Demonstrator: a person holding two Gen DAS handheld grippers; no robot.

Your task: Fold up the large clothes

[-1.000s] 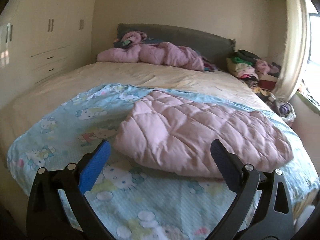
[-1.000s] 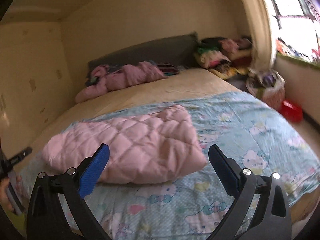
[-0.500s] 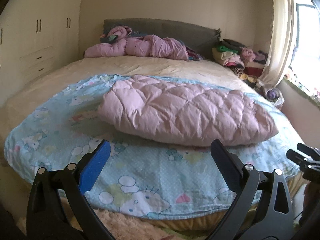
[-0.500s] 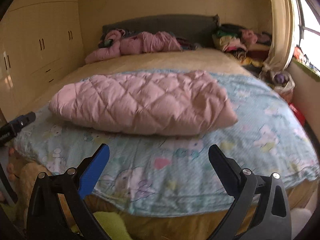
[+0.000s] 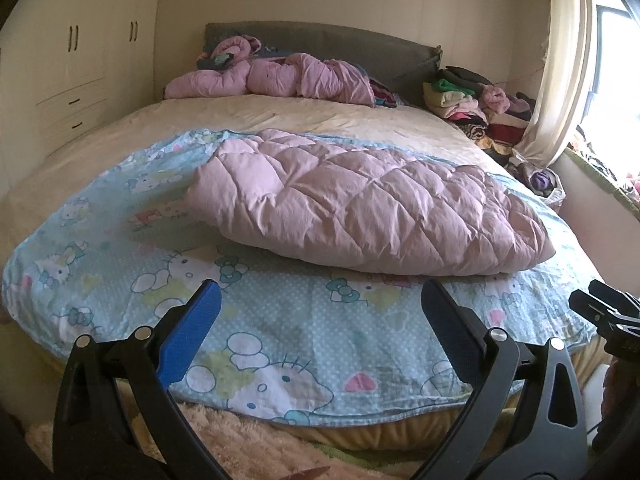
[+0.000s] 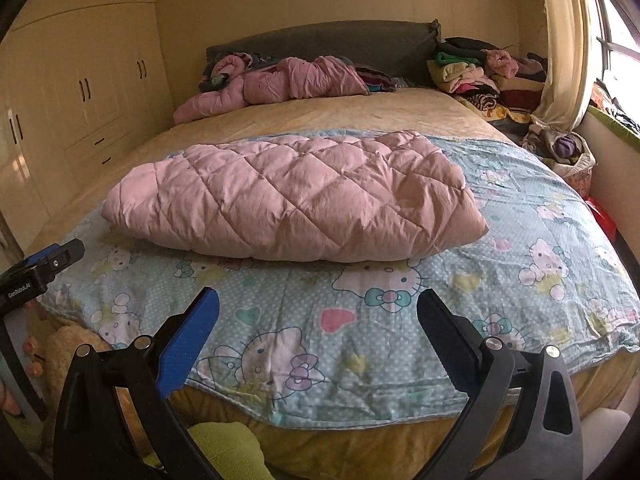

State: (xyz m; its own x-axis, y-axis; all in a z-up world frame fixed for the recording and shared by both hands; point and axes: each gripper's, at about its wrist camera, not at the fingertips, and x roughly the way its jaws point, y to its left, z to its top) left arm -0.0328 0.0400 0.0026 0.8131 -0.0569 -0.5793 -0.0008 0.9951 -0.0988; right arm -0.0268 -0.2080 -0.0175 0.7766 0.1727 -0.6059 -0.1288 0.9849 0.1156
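Observation:
A folded pink quilted garment [image 5: 368, 208] lies on a light blue cartoon-print sheet [image 5: 288, 332] spread over the near part of the bed; it also shows in the right wrist view [image 6: 296, 204] on the same sheet [image 6: 520, 248]. My left gripper [image 5: 320, 308] is open and empty, held back at the foot of the bed, apart from the garment. My right gripper [image 6: 318, 312] is open and empty, also at the bed's foot. The right gripper's tip shows at the left wrist view's right edge [image 5: 600, 312]; the left gripper's body shows at the right wrist view's left edge [image 6: 40, 268].
A crumpled pink jacket [image 5: 276, 78] lies by the grey headboard [image 5: 320, 38]. A pile of clothes [image 5: 476, 100] sits at the far right beside a curtain [image 5: 560, 60]. Wardrobes [image 6: 80, 92] line the left wall. A fluffy rug [image 5: 240, 444] lies below the bed's foot.
Both grippers have drawn back from over the bed to its foot, open and empty throughout. The pink garment has stayed folded on the sheet.

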